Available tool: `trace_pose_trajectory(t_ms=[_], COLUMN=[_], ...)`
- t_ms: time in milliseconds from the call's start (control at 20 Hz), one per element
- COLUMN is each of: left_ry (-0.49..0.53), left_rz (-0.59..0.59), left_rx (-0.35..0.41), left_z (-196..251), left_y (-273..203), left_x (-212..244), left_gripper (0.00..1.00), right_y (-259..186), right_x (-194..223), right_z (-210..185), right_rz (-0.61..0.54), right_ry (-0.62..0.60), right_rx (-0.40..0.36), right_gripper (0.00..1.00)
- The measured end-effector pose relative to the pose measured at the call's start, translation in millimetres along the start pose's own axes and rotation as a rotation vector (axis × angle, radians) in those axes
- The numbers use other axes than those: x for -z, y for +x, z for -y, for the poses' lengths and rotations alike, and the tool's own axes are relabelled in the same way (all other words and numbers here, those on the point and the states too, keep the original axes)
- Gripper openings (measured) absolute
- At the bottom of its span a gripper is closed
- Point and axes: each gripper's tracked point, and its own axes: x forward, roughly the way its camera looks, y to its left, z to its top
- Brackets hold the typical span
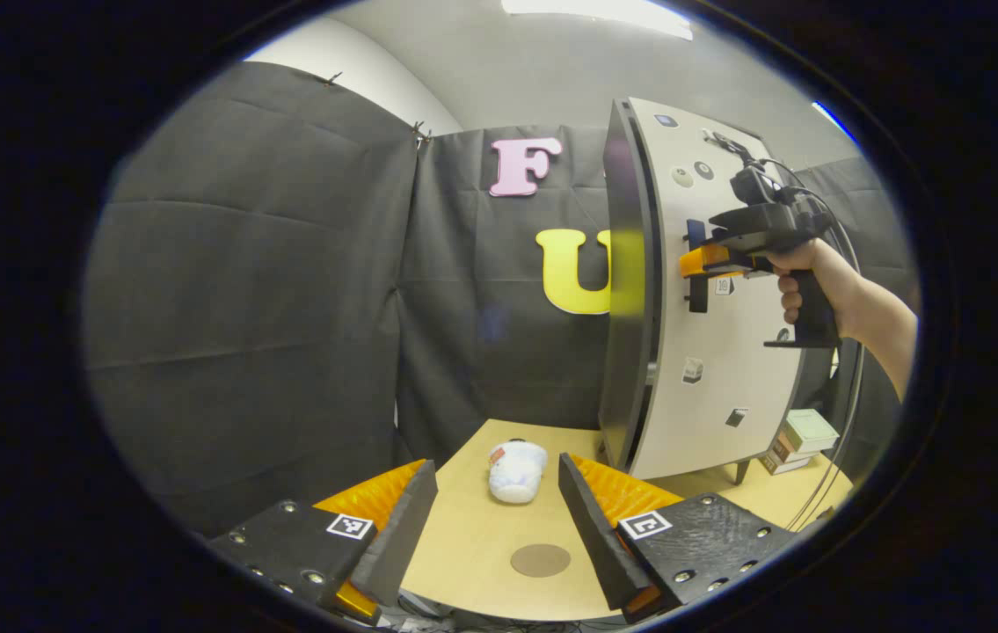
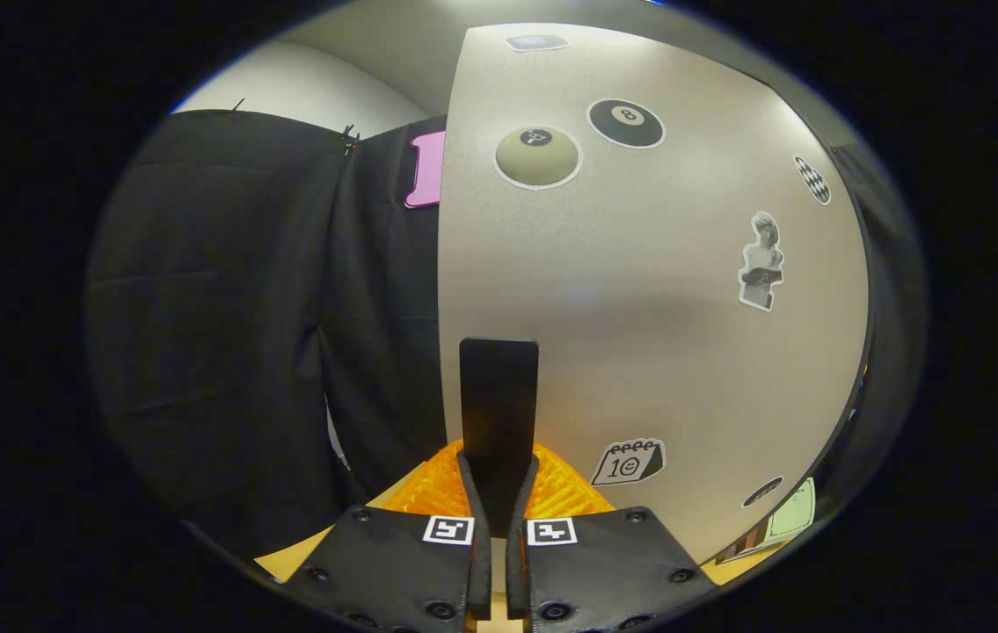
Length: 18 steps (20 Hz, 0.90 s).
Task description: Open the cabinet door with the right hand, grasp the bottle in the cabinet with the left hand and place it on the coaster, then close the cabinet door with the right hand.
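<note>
Two claw fingers (image 2: 499,492) — flat handle (image 2: 499,396)

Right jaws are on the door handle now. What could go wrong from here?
1. The right gripper pinches only the handle; it might slip off mid-pull.
2. The cabinet door may swing out over the table, possibly toward the open left gripper.
3. The white plush toy lies near the coaster, crowding placement.

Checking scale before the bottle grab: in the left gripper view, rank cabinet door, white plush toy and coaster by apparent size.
1. Cabinet door, by far largest.
2. White plush toy.
3. Coaster, close to the toy in apparent size; it lies nearer the camera, so that order is unsure.
</note>
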Motion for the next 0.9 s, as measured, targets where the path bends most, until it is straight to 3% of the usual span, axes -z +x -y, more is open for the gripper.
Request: trace_pose_trajectory(t_ms=[450, 900], left_ry=[0.031, 0.04], left_rz=[0.03, 0.059], left_rx=[0.065, 0.153], left_z=[36.5, 78.2], left_y=[-3.3, 14.2], left_x=[-14.8, -34.8], left_gripper=[0.84, 0.84], right_y=[-46.2, -54.7], right_x=[4.1, 7.2], right_z=[-1.3, 11.6], right_rz=[0.025, 0.031], right_ry=[0.014, 0.057], right_rx=[-0.178, -0.23], right_gripper=[0.08, 0.08])
